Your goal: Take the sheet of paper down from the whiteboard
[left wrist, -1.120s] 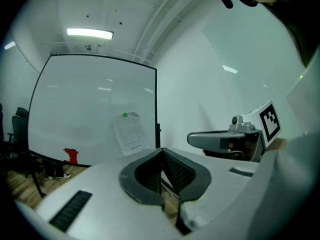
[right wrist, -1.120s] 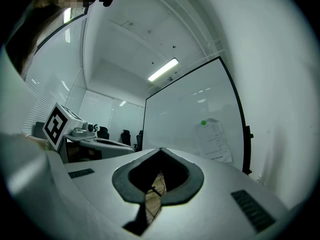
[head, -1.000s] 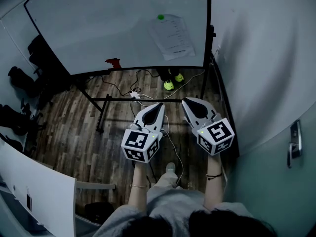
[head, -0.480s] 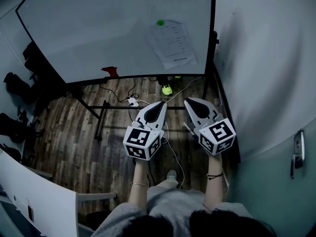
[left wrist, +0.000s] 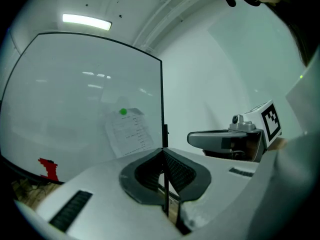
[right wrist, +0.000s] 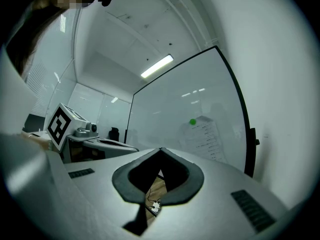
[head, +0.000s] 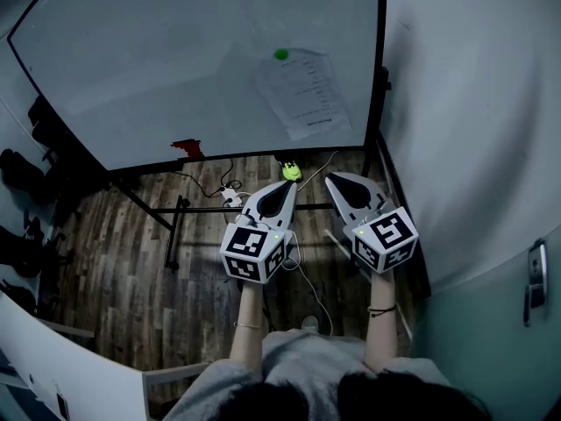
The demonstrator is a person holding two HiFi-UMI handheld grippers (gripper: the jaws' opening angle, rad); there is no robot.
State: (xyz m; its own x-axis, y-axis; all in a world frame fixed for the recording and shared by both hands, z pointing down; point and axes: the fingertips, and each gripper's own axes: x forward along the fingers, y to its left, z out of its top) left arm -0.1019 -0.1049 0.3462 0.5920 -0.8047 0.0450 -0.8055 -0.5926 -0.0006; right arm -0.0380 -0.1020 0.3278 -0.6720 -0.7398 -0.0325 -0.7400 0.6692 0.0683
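Head view: white printed sheet of paper (head: pixel 301 92) under green magnet (head: pixel 280 54).

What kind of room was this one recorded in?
Probably an office or meeting room: a standing whiteboard with a sheet of paper under a green magnet, wood-look floor, a strip light.

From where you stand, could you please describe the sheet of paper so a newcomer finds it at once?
Find the big whiteboard and look near its right edge. The sheet of paper hangs there, slightly tilted, held at its top by a round green magnet. It is the only sheet there; the small red object sits apart at the bottom edge.
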